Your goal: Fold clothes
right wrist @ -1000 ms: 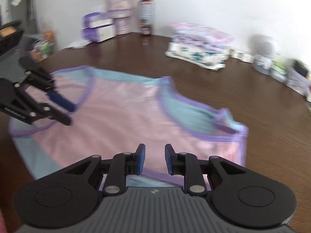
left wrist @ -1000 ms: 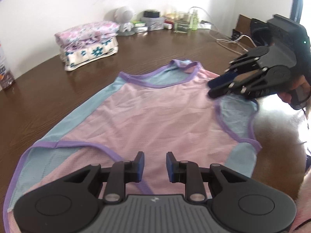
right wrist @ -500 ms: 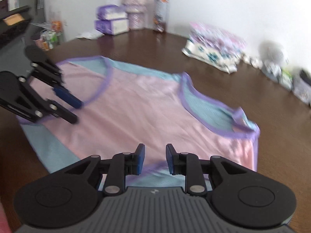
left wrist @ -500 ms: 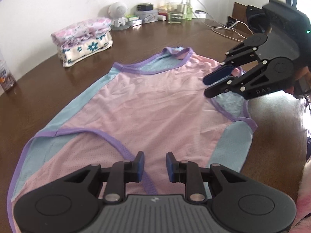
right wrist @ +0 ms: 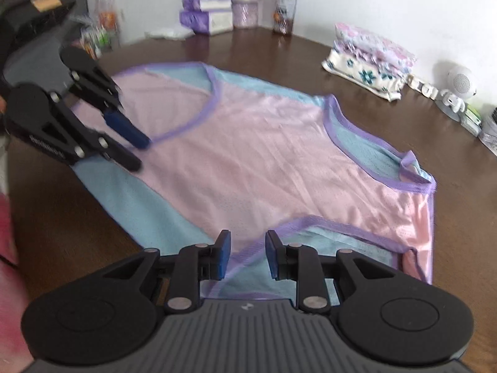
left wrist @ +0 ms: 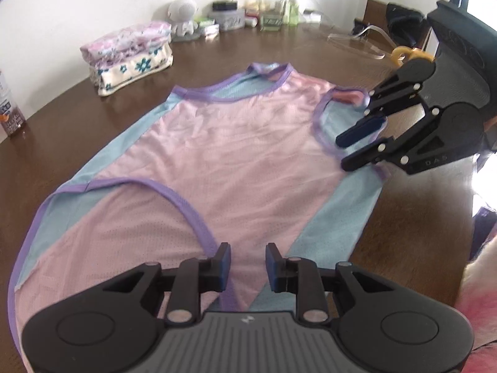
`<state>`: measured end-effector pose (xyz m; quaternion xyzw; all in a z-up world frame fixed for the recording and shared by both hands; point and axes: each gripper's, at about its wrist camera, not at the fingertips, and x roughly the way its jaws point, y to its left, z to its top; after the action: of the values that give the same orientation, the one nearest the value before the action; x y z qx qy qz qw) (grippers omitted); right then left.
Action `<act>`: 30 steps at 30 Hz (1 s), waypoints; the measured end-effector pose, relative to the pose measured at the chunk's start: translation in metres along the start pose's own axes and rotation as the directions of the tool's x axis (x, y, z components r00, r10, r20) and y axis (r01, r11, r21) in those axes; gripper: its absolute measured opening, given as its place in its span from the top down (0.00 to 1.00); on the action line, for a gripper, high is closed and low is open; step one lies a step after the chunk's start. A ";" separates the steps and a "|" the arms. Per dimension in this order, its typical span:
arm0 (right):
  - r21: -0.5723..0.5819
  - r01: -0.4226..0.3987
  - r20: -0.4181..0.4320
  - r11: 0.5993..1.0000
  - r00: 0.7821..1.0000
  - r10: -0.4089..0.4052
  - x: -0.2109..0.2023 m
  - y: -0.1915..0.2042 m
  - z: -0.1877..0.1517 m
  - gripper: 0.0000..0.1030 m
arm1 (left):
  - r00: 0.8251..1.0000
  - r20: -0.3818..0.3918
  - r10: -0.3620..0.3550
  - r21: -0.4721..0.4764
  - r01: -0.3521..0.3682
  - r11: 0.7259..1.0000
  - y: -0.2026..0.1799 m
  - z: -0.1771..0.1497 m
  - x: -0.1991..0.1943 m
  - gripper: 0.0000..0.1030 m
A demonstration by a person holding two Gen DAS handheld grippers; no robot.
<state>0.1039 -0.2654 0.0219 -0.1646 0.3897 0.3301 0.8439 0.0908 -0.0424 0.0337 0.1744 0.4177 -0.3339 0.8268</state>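
Both claws have been drawn back toward 6 o'clock, left claw (left wrist: 245, 262) and right claw (right wrist: 245, 255) each slightly parted and empty, above the sleeveless top (left wrist: 236, 155) spread flat on the tabletop (left wrist: 217, 52); folding is judged not yet begun.

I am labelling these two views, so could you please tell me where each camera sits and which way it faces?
Left wrist: on the left hand-held gripper, looking along the pink sleeveless top towards its neckline; the right hand-held gripper shows at right.
Right wrist: on the right hand-held gripper, looking across the top from an armhole; the left hand-held gripper shows at left.
Shared: the top, folded clothes stack, brown table.
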 end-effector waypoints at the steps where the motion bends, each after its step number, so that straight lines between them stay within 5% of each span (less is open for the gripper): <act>1: -0.006 -0.011 0.011 1.000 1.000 0.011 -0.004 0.005 -0.001 0.76 | 1.000 0.004 -0.014 0.009 0.014 1.000 -0.004 -0.002 -0.004 0.78; 14: -0.003 0.034 -0.036 0.999 0.999 -0.034 -0.014 0.036 -0.026 0.76 | 0.999 -0.041 0.014 0.008 -0.014 1.000 -0.020 -0.040 -0.021 0.79; 24: 0.216 0.042 0.003 0.975 0.999 -0.044 -0.025 0.022 -0.040 0.72 | 0.999 -0.004 0.052 -0.209 -0.052 0.977 0.007 -0.061 -0.038 0.76; 26: 0.221 0.046 0.000 0.974 0.999 -0.047 -0.024 0.022 -0.041 0.90 | 0.999 -0.010 0.047 -0.210 -0.048 0.977 0.008 -0.064 -0.042 0.80; 27: 0.223 0.048 -0.001 0.974 0.999 -0.049 -0.024 0.022 -0.042 0.94 | 0.999 -0.016 0.038 -0.207 -0.041 0.978 0.009 -0.064 -0.043 0.94; 30: 0.217 0.026 -0.028 0.976 0.999 -0.020 -0.027 0.022 -0.042 0.96 | 0.999 -0.038 0.025 -0.178 -0.031 0.984 0.011 -0.068 -0.046 0.97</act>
<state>0.0529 -0.2832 0.0156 -0.0798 0.4324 0.2736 0.8555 0.0394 0.0226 0.0313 0.1113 0.4582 -0.2804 0.8361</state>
